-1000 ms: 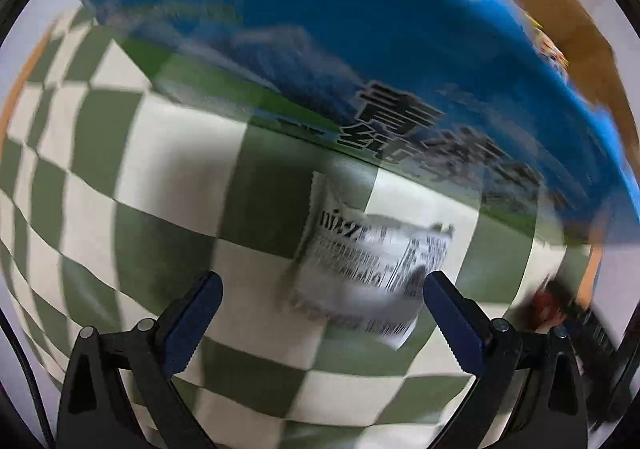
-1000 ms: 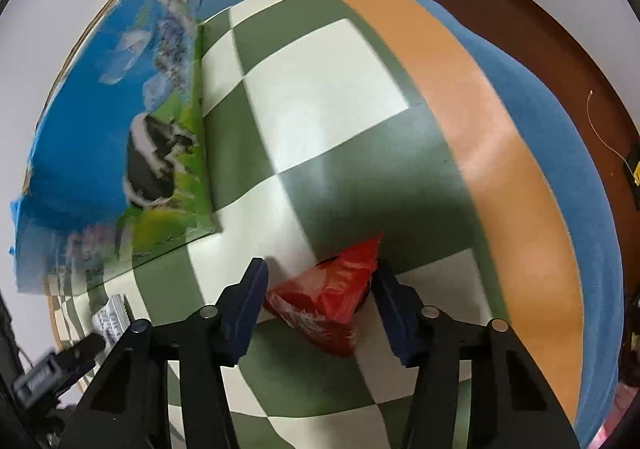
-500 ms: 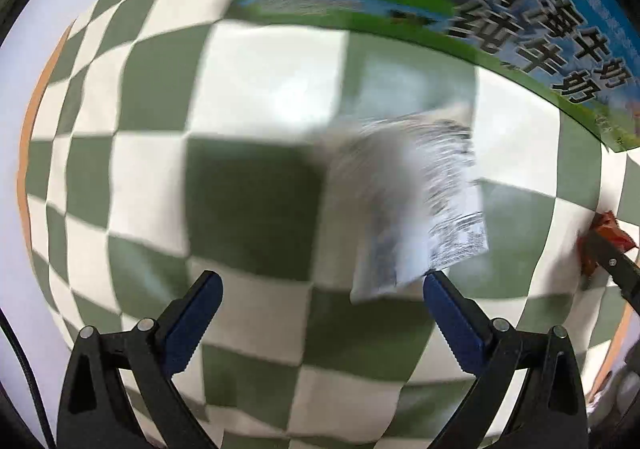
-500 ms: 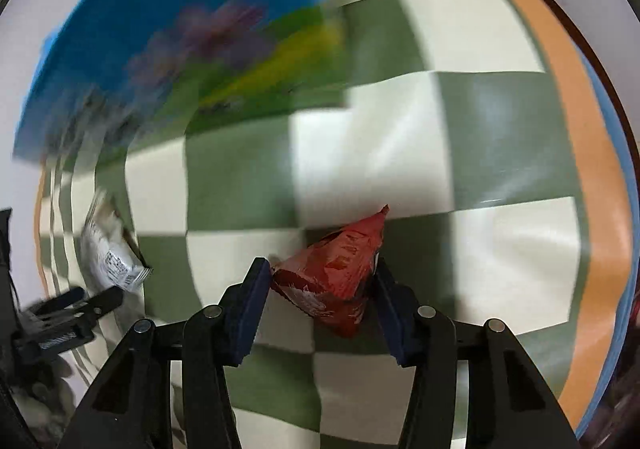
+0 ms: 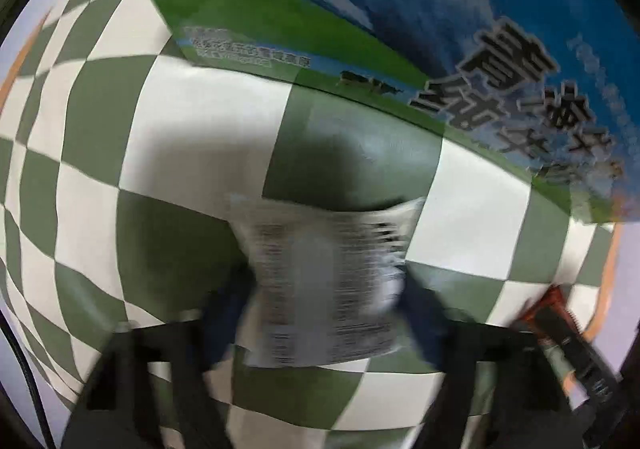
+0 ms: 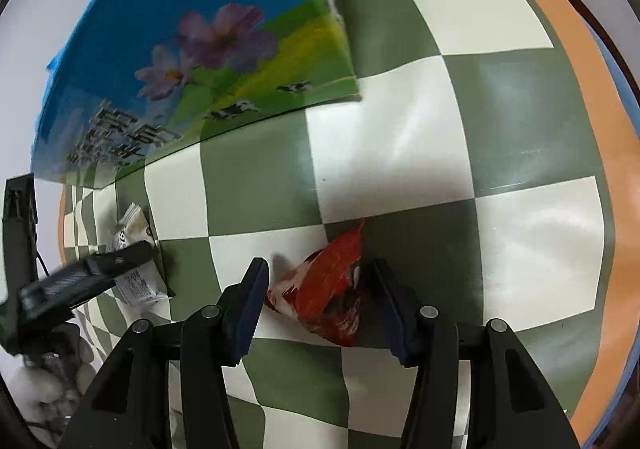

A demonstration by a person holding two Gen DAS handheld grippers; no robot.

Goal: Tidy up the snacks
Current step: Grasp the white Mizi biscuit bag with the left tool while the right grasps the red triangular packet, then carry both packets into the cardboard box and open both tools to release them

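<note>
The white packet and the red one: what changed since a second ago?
The left gripper came down over the white packet and its jaws have just been closing; the packet now sits between them, squeezed at the sides. The right gripper swung sideways, keeping the red packet clamped. The blue box stayed on the checkered cloth.

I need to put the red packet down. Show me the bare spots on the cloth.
Free: the checks between the red packet and the orange border, right of the blue carton. Crowded: the strip below the carton, where the left gripper is closing round the white packet.
</note>
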